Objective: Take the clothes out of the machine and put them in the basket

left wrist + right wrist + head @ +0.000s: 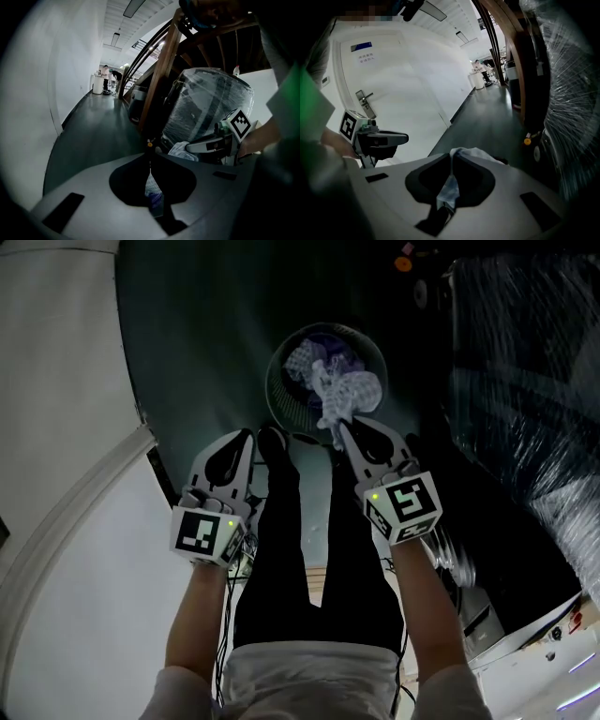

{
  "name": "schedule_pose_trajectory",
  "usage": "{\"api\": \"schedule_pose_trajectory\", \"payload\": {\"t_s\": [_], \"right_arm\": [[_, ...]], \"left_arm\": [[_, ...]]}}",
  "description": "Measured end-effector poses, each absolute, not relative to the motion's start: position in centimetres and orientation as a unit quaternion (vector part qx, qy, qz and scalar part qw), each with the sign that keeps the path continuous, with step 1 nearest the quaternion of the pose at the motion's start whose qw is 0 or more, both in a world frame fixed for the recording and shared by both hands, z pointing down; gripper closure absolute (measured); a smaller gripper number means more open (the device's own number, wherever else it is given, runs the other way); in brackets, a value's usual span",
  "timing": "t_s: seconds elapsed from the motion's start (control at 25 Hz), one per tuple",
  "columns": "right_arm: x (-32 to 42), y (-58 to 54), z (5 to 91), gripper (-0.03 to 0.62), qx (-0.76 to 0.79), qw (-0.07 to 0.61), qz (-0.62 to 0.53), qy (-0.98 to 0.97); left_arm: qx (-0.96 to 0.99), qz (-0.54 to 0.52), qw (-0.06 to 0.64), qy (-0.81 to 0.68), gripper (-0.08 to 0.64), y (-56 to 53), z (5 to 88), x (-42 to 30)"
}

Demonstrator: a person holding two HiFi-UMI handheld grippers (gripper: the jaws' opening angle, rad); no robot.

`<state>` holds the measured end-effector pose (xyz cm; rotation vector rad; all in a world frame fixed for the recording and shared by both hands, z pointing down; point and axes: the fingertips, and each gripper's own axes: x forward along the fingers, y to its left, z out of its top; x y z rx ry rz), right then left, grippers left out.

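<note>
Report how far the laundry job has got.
Done: the basket already holds a heap of clothes. In hand: the right gripper has its jaws shut on a pale cloth right over the basket; the left gripper is shut, nothing hanging from it. Left: drop this cloth in. The machine's inside is out of view, so whether more remains I cannot tell.

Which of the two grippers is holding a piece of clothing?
The right gripper: its fingers pinch a white cloth above the basket. No cloth hangs from the left gripper.
</note>
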<state>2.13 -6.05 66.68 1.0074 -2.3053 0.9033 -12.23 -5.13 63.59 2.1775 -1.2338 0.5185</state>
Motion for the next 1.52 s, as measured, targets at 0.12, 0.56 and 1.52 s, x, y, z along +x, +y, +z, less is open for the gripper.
{"api": "schedule_pose_trajectory", "payload": {"t_s": [0.12,0.56,1.52], "right_arm": [[2.3,-5.9,69.0,0.557,0.359,0.252,0.328,-0.837],[2.4,-4.9,77.8,0.555,0.346,0.314,0.349,-0.812],[3.1,-2.4,92.5,0.551,0.322,0.48,0.37,-0.727]], "left_arm": [[0.812,0.202,0.296,-0.46,0.538,-5.1,65.8,-12.3],[0.803,0.225,0.335,-0.44,0.538,-3.2,72.7,-10.3],[0.724,0.331,0.435,-0.42,0.538,-1.0,87.0,-10.4]]}}
